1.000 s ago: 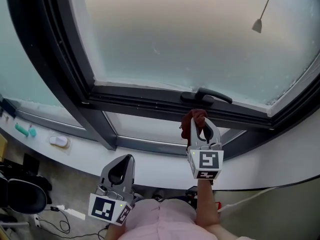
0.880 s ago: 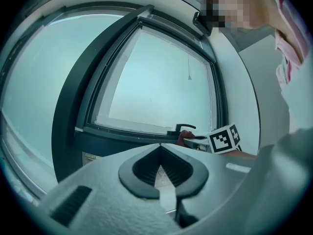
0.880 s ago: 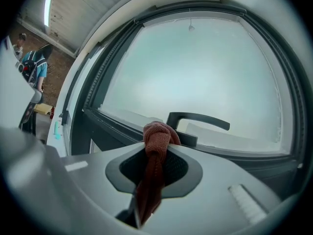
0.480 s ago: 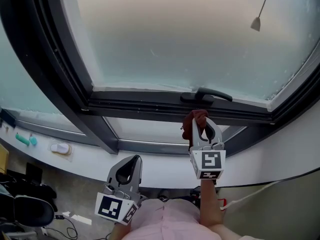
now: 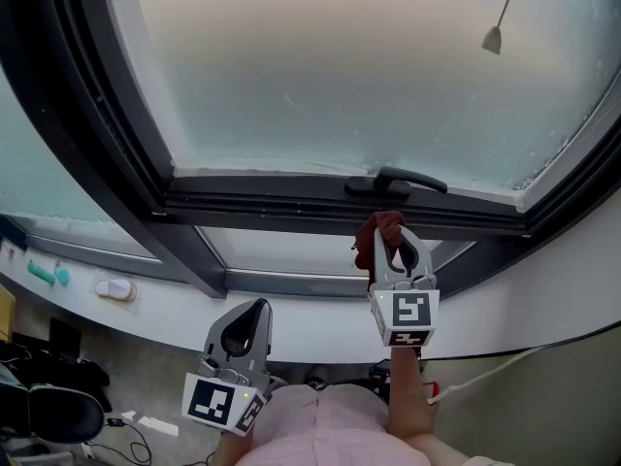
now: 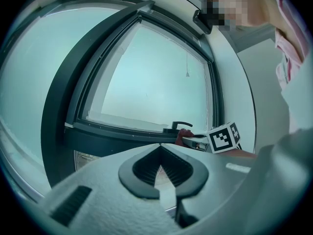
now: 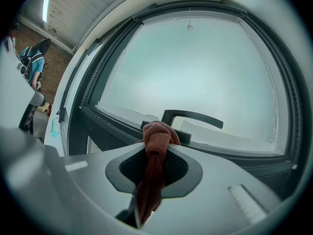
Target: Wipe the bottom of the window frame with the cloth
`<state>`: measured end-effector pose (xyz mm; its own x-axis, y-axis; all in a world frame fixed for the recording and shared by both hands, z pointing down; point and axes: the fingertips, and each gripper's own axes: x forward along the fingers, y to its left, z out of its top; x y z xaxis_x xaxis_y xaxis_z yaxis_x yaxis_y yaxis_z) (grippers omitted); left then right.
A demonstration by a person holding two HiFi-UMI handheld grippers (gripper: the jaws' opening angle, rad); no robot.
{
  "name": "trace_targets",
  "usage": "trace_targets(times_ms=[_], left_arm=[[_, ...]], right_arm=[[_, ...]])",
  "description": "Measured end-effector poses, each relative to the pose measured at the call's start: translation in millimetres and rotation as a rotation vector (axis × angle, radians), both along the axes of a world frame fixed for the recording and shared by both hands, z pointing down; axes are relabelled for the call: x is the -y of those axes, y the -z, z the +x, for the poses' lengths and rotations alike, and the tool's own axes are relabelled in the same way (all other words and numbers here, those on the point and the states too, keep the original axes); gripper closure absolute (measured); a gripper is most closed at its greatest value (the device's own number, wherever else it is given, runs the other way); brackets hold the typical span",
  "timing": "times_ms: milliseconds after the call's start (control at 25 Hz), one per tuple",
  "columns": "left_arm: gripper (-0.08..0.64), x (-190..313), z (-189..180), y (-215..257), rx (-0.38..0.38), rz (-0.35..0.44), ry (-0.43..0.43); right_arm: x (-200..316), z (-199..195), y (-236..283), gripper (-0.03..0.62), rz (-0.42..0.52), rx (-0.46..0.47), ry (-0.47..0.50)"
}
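A rust-red cloth (image 5: 385,227) (image 7: 155,153) is bunched between the jaws of my right gripper (image 5: 392,242) (image 7: 157,137), which is shut on it. The cloth's tip sits just below the dark bottom rail of the window frame (image 5: 281,202) (image 7: 117,124), close under the black window handle (image 5: 400,181) (image 7: 190,116); touching or not is unclear. My left gripper (image 5: 245,323) (image 6: 159,153) hangs lower and to the left, near the white sill (image 5: 194,304), jaws shut with nothing in them. In the left gripper view the cloth (image 6: 184,132) and right gripper (image 6: 200,140) show by the handle (image 6: 179,125).
Frosted glass (image 5: 359,76) fills the sash above. A blind-cord weight (image 5: 494,37) hangs at upper right. On the sill at left lie a teal object (image 5: 44,274) and a small white object (image 5: 114,286). A dark vertical mullion (image 5: 116,163) runs down at left. Cables and a chair are on the floor.
The view has shifted slightly. My left gripper moved a little right and up compared with a second ago. The right gripper with the cloth stays under the handle.
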<state>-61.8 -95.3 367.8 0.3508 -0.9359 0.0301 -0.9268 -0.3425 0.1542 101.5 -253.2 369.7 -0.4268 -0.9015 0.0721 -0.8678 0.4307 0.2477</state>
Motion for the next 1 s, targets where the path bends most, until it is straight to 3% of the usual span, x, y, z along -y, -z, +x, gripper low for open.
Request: trace_targets(times_ms=[1000], left_arm=[[0.565,-14.2,20.7,5.6,0.014,0.016,0.024]], right_arm=[[6.3,59.0,-10.2,0.528,-0.016,-0.017,-0.061]])
